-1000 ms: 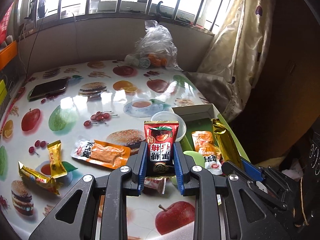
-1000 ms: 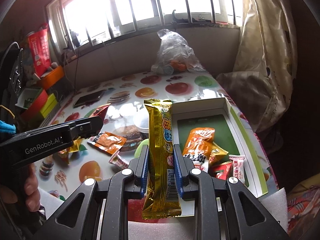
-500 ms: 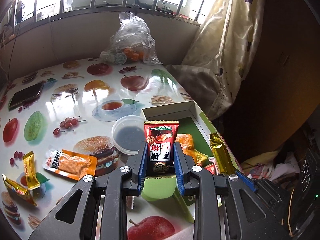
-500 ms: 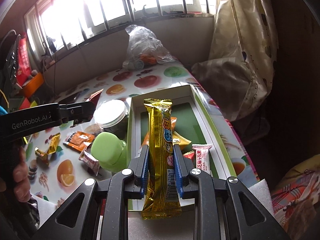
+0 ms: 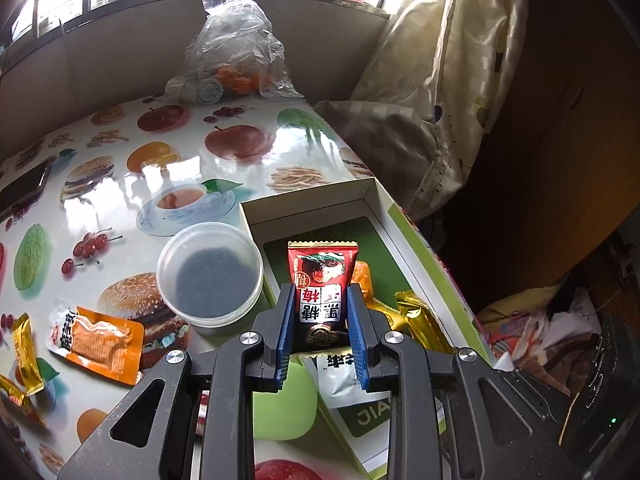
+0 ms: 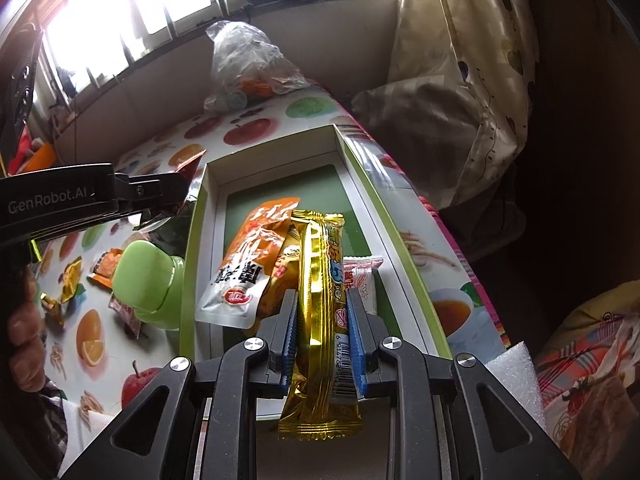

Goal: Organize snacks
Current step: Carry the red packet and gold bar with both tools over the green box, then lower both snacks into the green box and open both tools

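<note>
1. Between the blue pads of the left gripper (image 5: pixel 321 334) stands a red snack packet (image 5: pixel 322 280), pinched at its lower half and upright, its top edge over the near part of the white box (image 5: pixel 308 200).
2. Right gripper (image 6: pixel 322 332) likewise grips a snack — a long gold bar (image 6: pixel 320 280) clamped at its middle, one end reaching out over the box (image 6: pixel 276 148), the other hanging back toward the camera.
3. Inside the box, on its green floor, lie an orange pouch (image 6: pixel 250 260), a gold-and-orange packet just beside it and partly under the gold bar, and a small pink-and-white packet (image 6: pixel 362 280) at the bar's right side. These fill the near half; the far half of the floor is bare.
4. Just left of the box stand a round clear tub (image 5: pixel 210 274) with dark contents and a pale green lid (image 6: pixel 146 276) — both sit close against the box's left wall.
5. Farther left on the fruit-print tablecloth (image 5: pixel 160 184) lie an orange snack pouch (image 5: pixel 98 340) and small gold-wrapped sweets (image 5: pixel 24 356) at the edge of view.
6. At the far end of the table sits a knotted clear plastic bag (image 5: pixel 236 52) holding orange fruit; a dark phone (image 5: pixel 24 188) lies at the far left.
7. A patterned curtain (image 5: pixel 448 80) hangs past the table's right edge.
8. From the right wrist view, the left gripper's black body crosses the left side above the tablecloth, with the person's fingers (image 6: pixel 24 320) below it.
</note>
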Available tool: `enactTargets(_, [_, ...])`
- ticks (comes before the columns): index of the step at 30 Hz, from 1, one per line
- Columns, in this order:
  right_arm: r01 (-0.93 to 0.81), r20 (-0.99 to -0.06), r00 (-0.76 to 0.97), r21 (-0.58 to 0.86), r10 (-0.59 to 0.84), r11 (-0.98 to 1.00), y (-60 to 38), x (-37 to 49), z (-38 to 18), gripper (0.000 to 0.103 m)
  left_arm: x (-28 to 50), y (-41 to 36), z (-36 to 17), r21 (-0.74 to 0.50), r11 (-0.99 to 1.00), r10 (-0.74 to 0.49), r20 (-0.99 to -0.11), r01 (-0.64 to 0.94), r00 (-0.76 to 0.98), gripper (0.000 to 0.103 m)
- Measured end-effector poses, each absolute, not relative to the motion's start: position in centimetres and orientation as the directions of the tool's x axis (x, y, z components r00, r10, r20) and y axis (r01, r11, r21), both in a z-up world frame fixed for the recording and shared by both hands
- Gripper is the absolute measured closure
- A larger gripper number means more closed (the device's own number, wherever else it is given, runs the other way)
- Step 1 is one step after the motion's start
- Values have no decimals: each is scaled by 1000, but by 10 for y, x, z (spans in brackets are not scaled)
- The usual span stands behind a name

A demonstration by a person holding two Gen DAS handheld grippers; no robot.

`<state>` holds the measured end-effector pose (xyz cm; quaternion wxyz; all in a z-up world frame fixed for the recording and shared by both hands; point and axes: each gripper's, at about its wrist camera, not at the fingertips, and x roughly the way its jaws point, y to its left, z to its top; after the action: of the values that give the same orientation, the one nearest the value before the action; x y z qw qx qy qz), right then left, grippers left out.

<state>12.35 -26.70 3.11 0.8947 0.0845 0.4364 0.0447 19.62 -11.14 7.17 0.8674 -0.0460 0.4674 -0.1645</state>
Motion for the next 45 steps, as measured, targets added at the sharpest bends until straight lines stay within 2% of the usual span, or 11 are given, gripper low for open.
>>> enactTargets(26, [-9,-776,611,189,155,982,-267,129,27,81,215,-141,42,-173,951,-275,-853,256,443,76])
enactTargets(28, [-10,-777,610,190,157,982,-267,129,26,79,214,-141,43,-174,951,-276,-851,256,446,75])
enactTargets(30, [-9,-778,609,188,155,982,-267,130,26,78,215,-142,43,-170,950,-274,-851,260,447,68])
enactTargets(39, [9,-779,612,180,137,984,-268,126,28,65,211,-141,48,-168,949,-278,-844,266,459,67])
enactTargets(42, [10,-774,618,181,137,983,-267,124,31,61,207,-141,53,-179,942,-298,-834,284,464,59])
enactTargets(45, [15,-764,632,178,129,984,-266,122,36,56,202,-139,58,-177,942,-300,-828,287,474,58])
